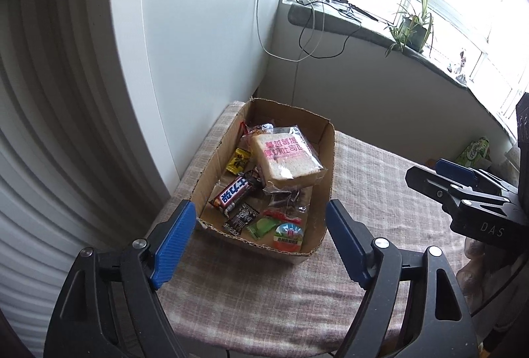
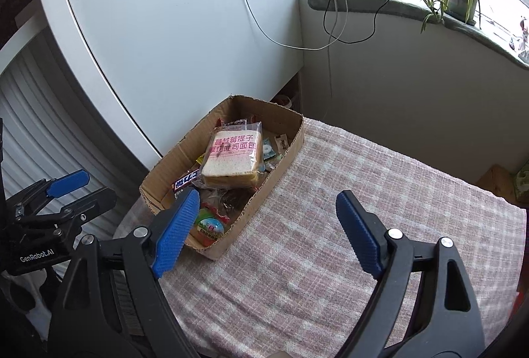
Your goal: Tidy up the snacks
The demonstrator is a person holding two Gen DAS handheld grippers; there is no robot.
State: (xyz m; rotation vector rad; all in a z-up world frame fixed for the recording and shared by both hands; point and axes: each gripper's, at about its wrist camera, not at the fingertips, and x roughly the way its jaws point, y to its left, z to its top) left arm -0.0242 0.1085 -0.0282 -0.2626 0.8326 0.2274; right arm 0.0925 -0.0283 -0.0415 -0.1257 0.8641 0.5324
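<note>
Left wrist: left gripper spread wide, empty; cardboard box just ahead of fingertips, holding snacks (bread pack topmost).
Right wrist: right gripper likewise wide, empty; box ahead-left. Tablecloth apparently bare, so sorting looks finished.

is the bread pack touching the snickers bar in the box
Cannot tell. In the left wrist view the bread pack sits just beside the snickers bar; the right wrist view overlaps them, showing no clear contact.
</note>
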